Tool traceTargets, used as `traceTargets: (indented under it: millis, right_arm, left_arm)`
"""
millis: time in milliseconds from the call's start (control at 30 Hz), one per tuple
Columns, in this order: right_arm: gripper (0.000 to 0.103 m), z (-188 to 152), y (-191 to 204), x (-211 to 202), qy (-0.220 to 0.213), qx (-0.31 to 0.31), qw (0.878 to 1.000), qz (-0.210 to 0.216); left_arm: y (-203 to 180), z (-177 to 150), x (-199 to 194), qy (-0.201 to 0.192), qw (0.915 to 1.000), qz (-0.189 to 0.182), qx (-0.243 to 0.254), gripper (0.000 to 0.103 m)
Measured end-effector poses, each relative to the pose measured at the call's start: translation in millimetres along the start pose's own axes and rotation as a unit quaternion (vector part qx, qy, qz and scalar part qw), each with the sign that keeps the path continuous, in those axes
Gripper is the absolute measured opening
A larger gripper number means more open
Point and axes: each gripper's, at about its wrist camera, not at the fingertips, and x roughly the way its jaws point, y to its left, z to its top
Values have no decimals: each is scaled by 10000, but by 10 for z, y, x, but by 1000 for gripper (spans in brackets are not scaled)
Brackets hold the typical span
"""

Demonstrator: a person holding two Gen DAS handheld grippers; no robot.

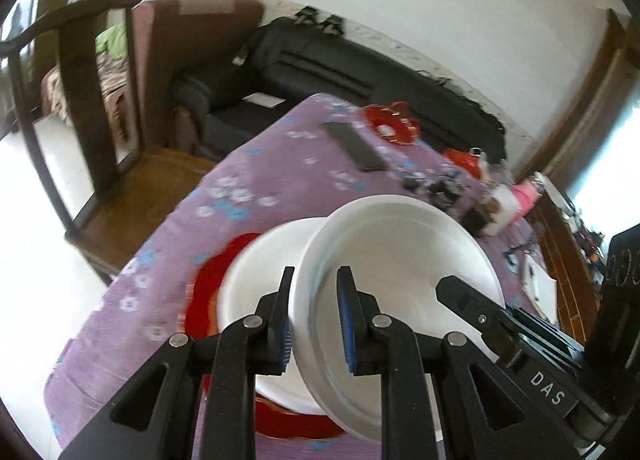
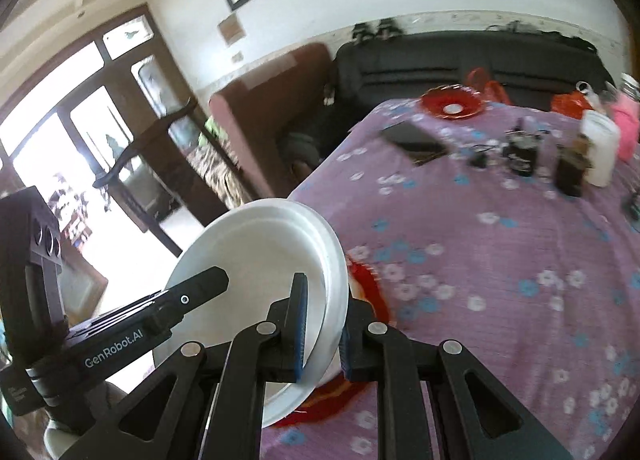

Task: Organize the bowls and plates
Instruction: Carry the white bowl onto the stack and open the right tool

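Observation:
Both grippers hold one white bowl [image 1: 400, 260], tilted above the table. My left gripper [image 1: 314, 320] is shut on its near-left rim. My right gripper [image 2: 324, 328] is shut on its right rim [image 2: 332, 292], and its finger shows in the left wrist view [image 1: 464, 296]. Under the held bowl a second white bowl [image 1: 264, 280] rests on a red plate [image 1: 208, 280], which also shows in the right wrist view [image 2: 368, 280]. Another red plate [image 2: 452, 102] sits at the table's far end.
The table has a purple flowered cloth [image 2: 500, 260]. On its far part lie a dark flat device [image 2: 416, 140], small dark items [image 2: 520, 156], a white cup [image 2: 600, 148] and a pink object [image 2: 626, 120]. A wooden chair [image 1: 80, 100] stands left; a black sofa [image 2: 460, 56] behind.

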Motion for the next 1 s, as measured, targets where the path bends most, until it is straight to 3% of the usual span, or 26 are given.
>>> traceTargets:
  millis: [200, 533, 600, 700, 767, 867, 1000]
  right_arm:
    - [15, -67, 25, 368, 328, 4, 9994, -103]
    - [17, -122, 5, 494, 365, 11, 9991, -225]
    - [25, -111, 26, 477, 340, 19, 9993, -157]
    - [49, -83, 44, 388, 110, 25, 9998, -143]
    - [57, -68, 61, 317, -61, -13, 9999, -138]
    - [58, -46, 73, 182, -271, -23, 9996, -104]
    - [61, -44, 6, -79, -575, 116, 9983, -73]
  left_arm:
    - [281, -53, 180, 213, 9995, 193, -134, 19]
    - [454, -76, -64, -270, 9982, 496, -195, 40]
    - [458, -102, -158, -418, 9974, 536, -220, 46]
    - [442, -139, -290, -628, 9961, 584, -221, 57]
    - [419, -163, -379, -786, 9946, 631, -227, 58]
    - [361, -196, -512, -967, 9930, 653, -175, 60]
    - [226, -258, -659, -1300, 9881, 821, 26, 75]
